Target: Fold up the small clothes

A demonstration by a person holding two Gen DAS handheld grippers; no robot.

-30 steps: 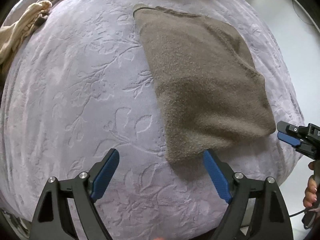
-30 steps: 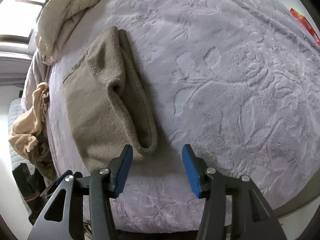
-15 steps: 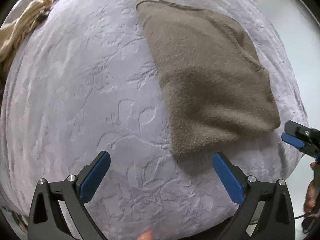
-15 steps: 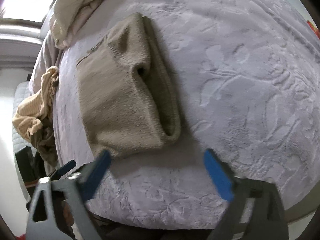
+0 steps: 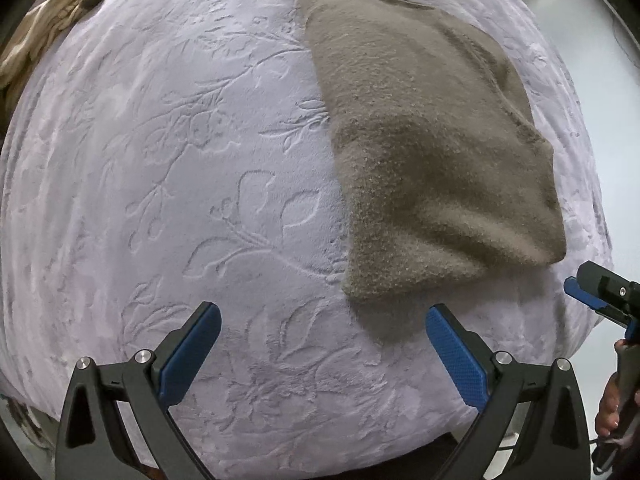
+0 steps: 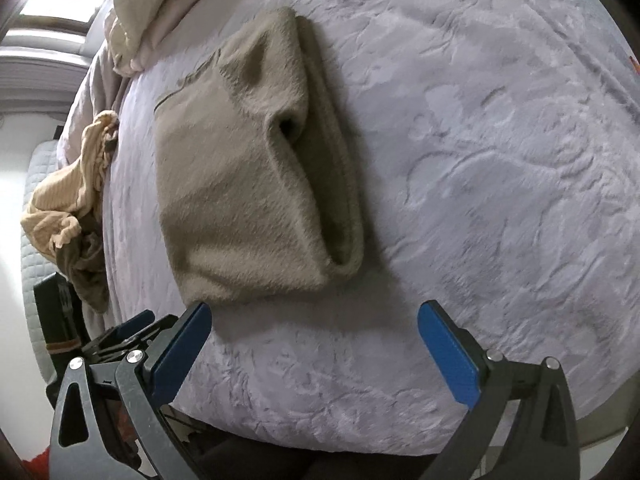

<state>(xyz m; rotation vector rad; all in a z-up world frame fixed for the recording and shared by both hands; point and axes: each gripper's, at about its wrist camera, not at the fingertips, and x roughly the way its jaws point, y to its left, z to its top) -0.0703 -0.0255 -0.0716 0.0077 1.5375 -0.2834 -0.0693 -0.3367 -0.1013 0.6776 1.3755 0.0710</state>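
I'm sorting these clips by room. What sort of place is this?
Most likely a bedroom. The folded brown garment lies on a plush lilac bedspread embossed with flowers, a cream quilt is bunched at its far end, and a window glows beyond.

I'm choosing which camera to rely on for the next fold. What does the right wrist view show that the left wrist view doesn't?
Only the right wrist view shows the garment's open gap between layers and the cream bedding. Only the left wrist view shows the fingers holding the right tongs. Both show the brown garment lying free on the lilac bedspread, the tan clothes, and open, empty left tongs.
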